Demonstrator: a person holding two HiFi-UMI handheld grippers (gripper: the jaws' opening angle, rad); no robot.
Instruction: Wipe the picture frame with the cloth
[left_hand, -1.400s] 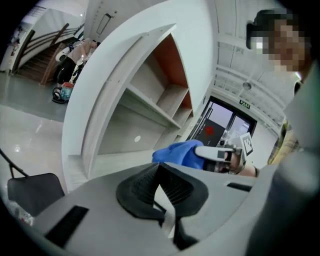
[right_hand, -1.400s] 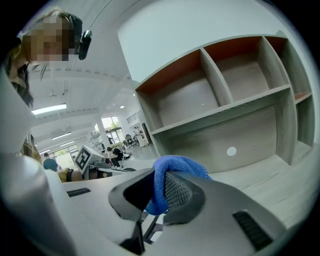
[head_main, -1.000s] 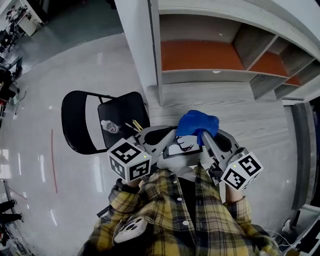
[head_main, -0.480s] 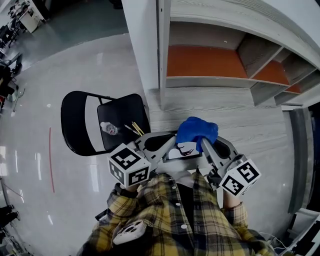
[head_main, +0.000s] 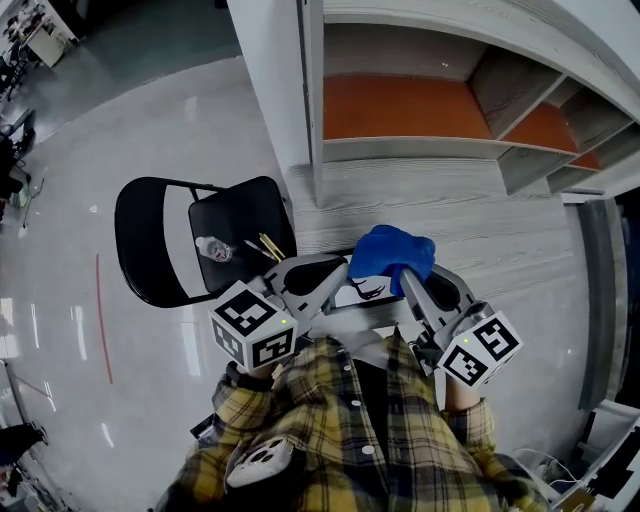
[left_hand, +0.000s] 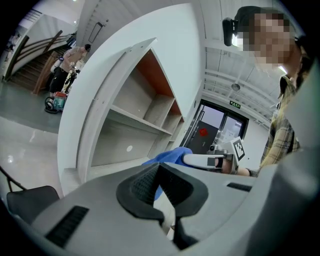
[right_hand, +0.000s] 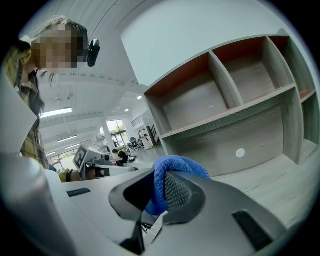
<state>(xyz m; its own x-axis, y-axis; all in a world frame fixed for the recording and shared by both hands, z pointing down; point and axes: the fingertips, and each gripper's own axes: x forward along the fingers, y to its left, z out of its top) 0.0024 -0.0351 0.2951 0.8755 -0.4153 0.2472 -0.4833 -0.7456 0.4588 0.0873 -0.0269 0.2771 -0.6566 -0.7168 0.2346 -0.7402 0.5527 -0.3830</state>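
In the head view a small white picture frame (head_main: 365, 293) with a black drawing is held in front of the person's chest. My left gripper (head_main: 335, 290) is shut on the frame's left edge. In the left gripper view a thin white edge of the picture frame (left_hand: 163, 216) shows between the pads. A blue cloth (head_main: 390, 255) lies bunched over the frame's top right. My right gripper (head_main: 405, 272) is shut on it. The right gripper view shows the cloth (right_hand: 175, 167) pinched in my right gripper (right_hand: 159, 192).
A white shelf unit (head_main: 420, 105) with orange back panels stands ahead, and its grey lower shelf (head_main: 450, 210) reaches toward me. At the left a black folding chair (head_main: 160, 235) holds a plastic bottle (head_main: 213, 248) and some thin sticks (head_main: 268, 245).
Both grippers, the frame and the cloth keep their places. Only the head view sways slightly.
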